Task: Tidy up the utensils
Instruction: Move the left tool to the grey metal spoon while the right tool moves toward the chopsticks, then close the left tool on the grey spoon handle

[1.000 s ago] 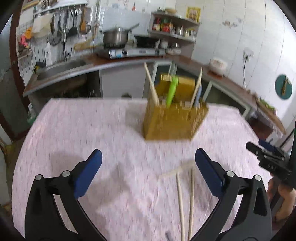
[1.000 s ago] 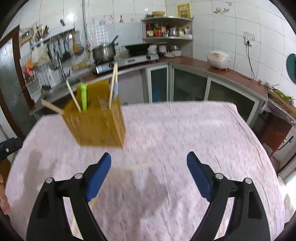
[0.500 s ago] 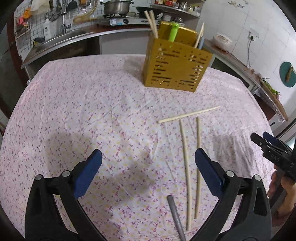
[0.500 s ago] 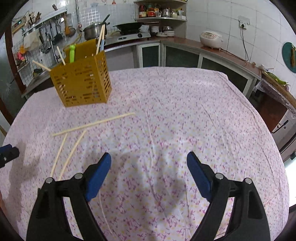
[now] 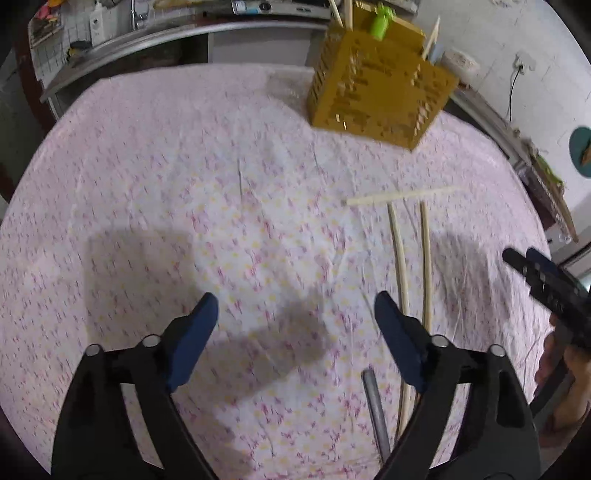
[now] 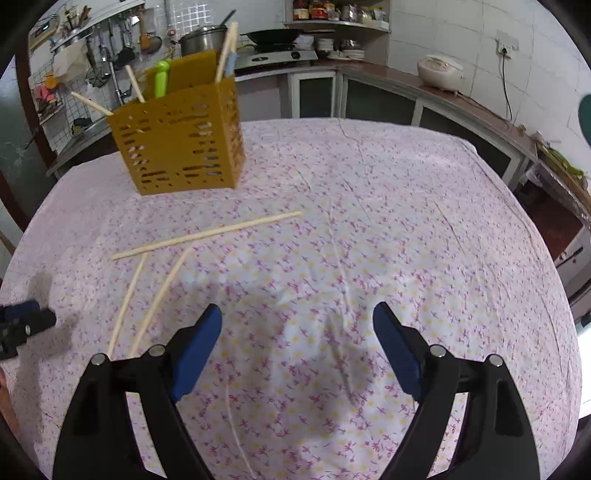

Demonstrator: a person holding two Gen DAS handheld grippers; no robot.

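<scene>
Just past the right-hand finger of the left gripper, two long chopsticks lie side by side on the tabletop. A third chopstick lies across their far tips. A grey handle pokes out near that same finger, a bit to the inside of it. The yellow holder stands far ahead of the fingers, with a green tool and more sticks inside.

The left gripper's fingers have just been closing a little, but they are open wide and there is only cloth between them. The right gripper is open wide too and holds nothing. The chopsticks sit off to the left of its fingers.

What could go wrong? The left fingers are not around any stick yet. If they close here, they will likely pinch only the cloth and pull it up. The two sticks are very close, so the fingers might grab both, or bump one and roll it away. The sticks are thin and smooth, so one could slip and tilt. The two grippers are near each other and might knock together.
</scene>
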